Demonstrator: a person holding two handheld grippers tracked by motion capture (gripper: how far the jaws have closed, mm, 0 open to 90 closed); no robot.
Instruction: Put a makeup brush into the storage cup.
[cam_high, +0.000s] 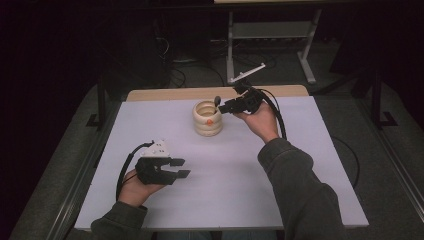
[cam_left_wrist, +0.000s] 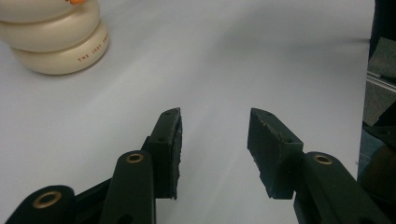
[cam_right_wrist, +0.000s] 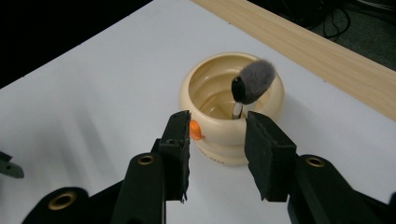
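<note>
**Clearing the brush after the drop**

Now, start from your left: the left gripper (cam_high: 181, 168) rests low over the white table (cam_high: 150, 125), jaws parted with nothing between them, well apart from the work. Leave it parked there.

Toward the middle, the cream ribbed pot (cam_right_wrist: 219, 135) stands upright near the table's far edge, and the brush (cam_right_wrist: 252, 86) leans inside it, bristle head up against the rim.

At the right, your right gripper (cam_high: 226, 106) hovers just beside the pot's rim, jaws spread and gripping nothing; the brush looks released. Judging from this, draw that hand straight back and level, keeping the jaws apart so neither pad catches the bristles or nudges the pot over.
</note>
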